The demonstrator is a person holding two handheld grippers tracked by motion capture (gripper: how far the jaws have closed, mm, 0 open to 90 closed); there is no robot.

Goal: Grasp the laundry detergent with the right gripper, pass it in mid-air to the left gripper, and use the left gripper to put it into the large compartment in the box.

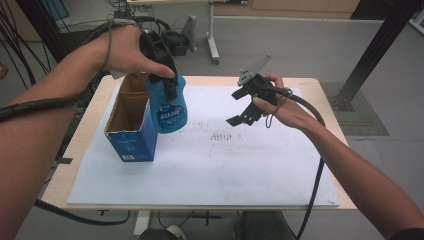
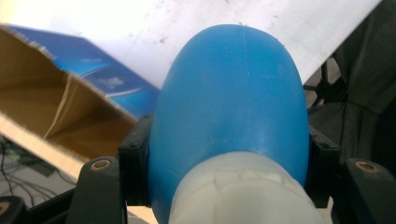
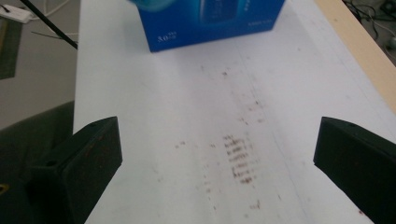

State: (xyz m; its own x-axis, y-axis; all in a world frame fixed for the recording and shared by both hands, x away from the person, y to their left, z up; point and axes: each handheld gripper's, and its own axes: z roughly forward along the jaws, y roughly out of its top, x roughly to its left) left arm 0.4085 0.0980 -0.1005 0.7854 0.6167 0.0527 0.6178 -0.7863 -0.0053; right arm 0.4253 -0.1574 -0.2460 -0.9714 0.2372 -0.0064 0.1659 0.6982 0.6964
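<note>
We have the left gripper (image 1: 167,82) pinching the blue bottle (image 1: 169,107) near its neck, fingers (image 2: 135,163) pressed on both sides just above the white cap end. The bottle hangs beside the open blue box (image 1: 131,125), which stands near the left edge of the tabletop (image 1: 320,87); its base looks clear of the white sheet (image 1: 210,170), though the angle makes that hard to tell. The right gripper (image 1: 245,107) hovers over the middle of the sheet, fingers (image 3: 88,154) spread wide with nothing between them.

Risks as we judge them: the rounded plastic could slip or swing in the grip, and the bottle could clip the box's torn flap and tip the box, since the right gripper isn't steadying it.
</note>
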